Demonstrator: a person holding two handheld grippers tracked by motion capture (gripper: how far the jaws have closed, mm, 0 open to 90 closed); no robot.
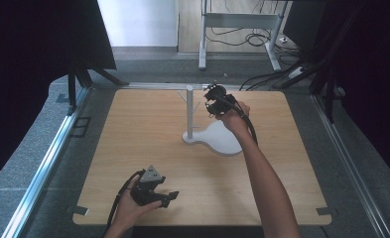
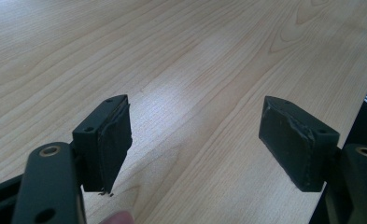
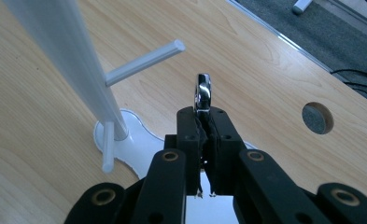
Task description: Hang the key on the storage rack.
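Observation:
A white stand (image 1: 189, 111) with a tall post and short side pegs rises from a flat white base (image 1: 222, 139) at the table's far middle. My right gripper (image 1: 211, 97) hovers just right of the post's top, shut on a shiny metal ring (image 3: 202, 93) that sticks up edge-on from its jaws. In the right gripper view the post (image 3: 74, 60) leans close at left, one peg (image 3: 144, 60) points toward the ring and a lower peg (image 3: 107, 147) hangs near the base. My left gripper (image 1: 170, 197) rests low near the table's front edge, open, its pads (image 2: 113, 140) wide apart over bare wood.
The wooden table (image 1: 148, 144) has a round cable hole (image 3: 317, 117) near its far edge. Metal rails (image 1: 48, 158) run along both sides. Desk legs and cables (image 1: 252, 39) sit on the floor beyond.

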